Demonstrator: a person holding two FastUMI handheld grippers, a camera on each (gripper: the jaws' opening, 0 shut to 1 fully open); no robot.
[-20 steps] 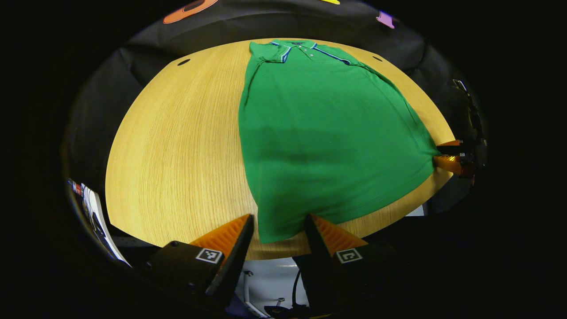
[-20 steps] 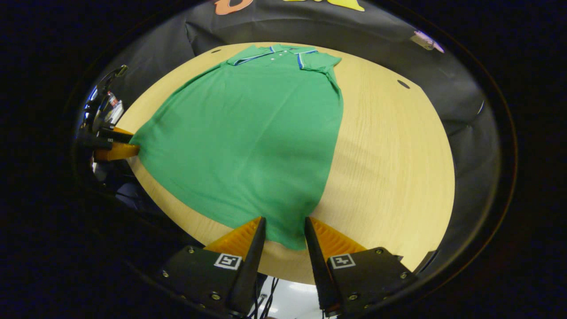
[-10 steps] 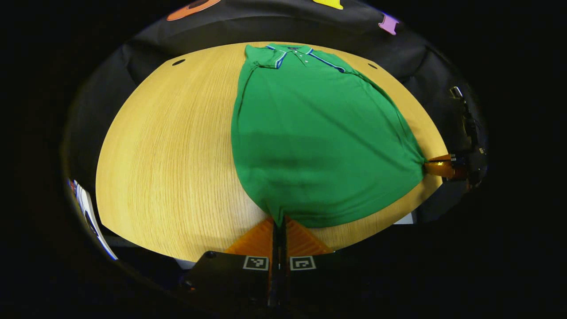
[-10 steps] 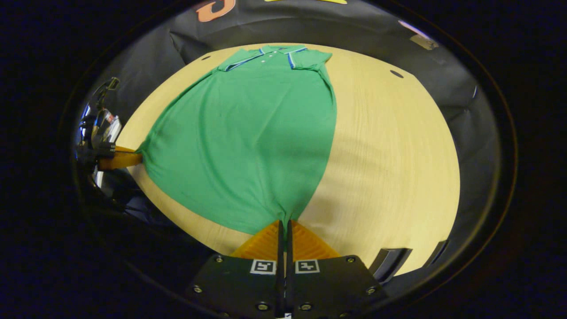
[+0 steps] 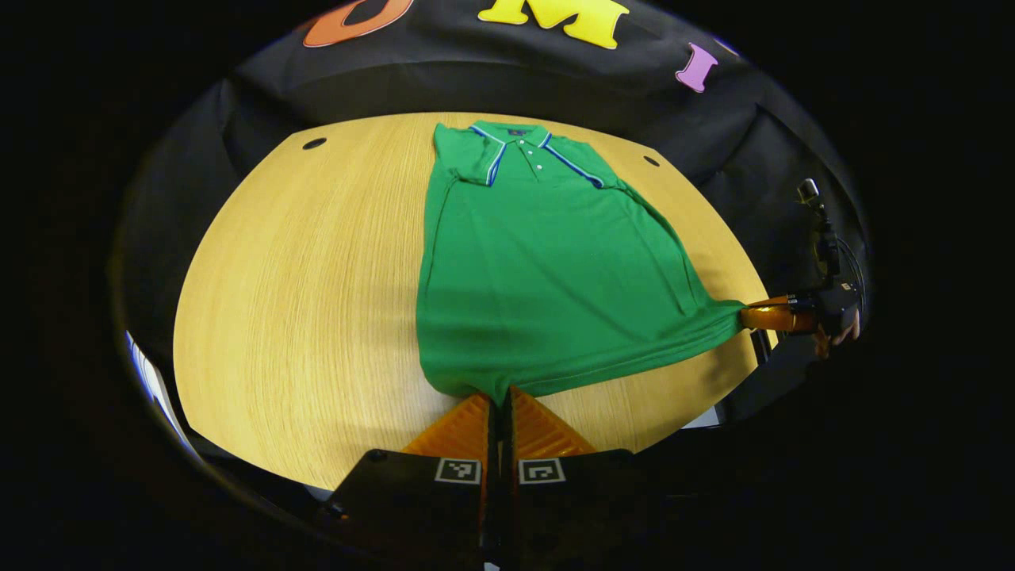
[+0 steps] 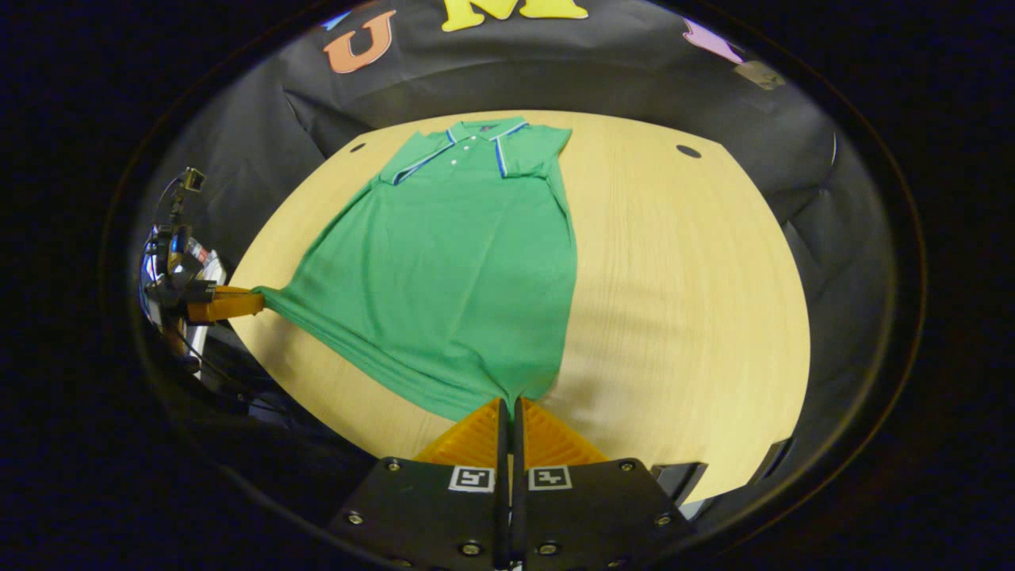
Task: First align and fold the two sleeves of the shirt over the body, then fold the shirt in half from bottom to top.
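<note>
Now: sleeves seem tucked | left gripper clamped on shirt hem corner | right gripper clamped on other corner | hem held taut for bottom-to-top fold.

The shirt is solid green, with blue-and-white stripes edging its collar and small white buttons down the placket. The table is pale yellow wood with fine straight grain and dark round holes near its far corners.
</note>
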